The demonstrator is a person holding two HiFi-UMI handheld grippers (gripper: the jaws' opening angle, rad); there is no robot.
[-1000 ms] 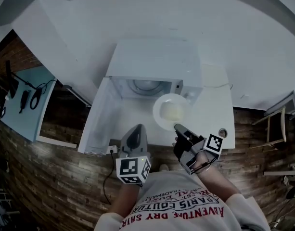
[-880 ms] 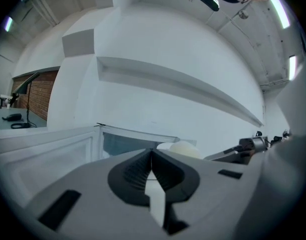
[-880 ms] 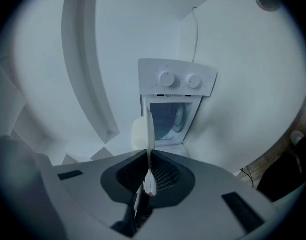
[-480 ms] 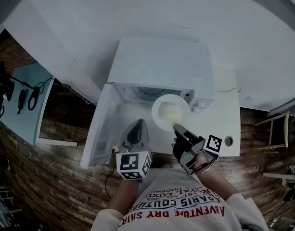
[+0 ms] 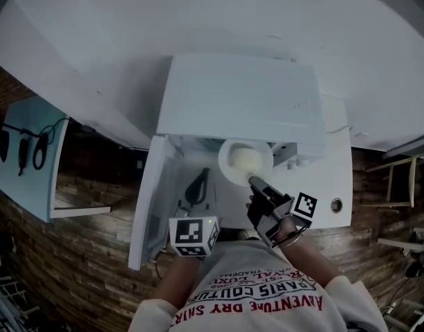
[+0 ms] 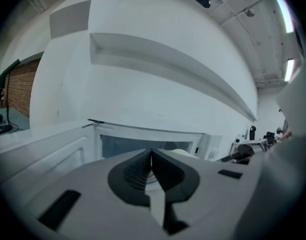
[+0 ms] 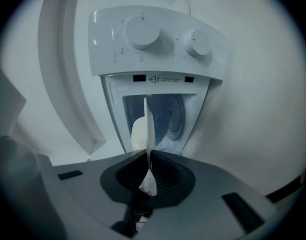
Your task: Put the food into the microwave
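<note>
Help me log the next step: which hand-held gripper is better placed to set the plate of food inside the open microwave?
Right. The right hand-held gripper is shut on the rim of the plate, with the food at the open microwave; the left hand-held gripper is shut and empty.

Can't see into the microwave (image 5: 239,95) from above. Only glimpse the food (image 7: 138,134) behind the edge-on plate (image 7: 148,116), perhaps half of it. Can't read the small print (image 7: 165,78) on the panel (image 7: 160,54).

Our count at the microwave (image 5: 239,95)
We see one microwave with one open door (image 5: 148,206) and two dials (image 7: 142,32) (image 7: 197,41), one plate (image 5: 225,159) carrying one pale food piece (image 5: 245,160) at its opening, and two grippers before it: left gripper (image 5: 201,178), right gripper (image 5: 252,180).
</note>
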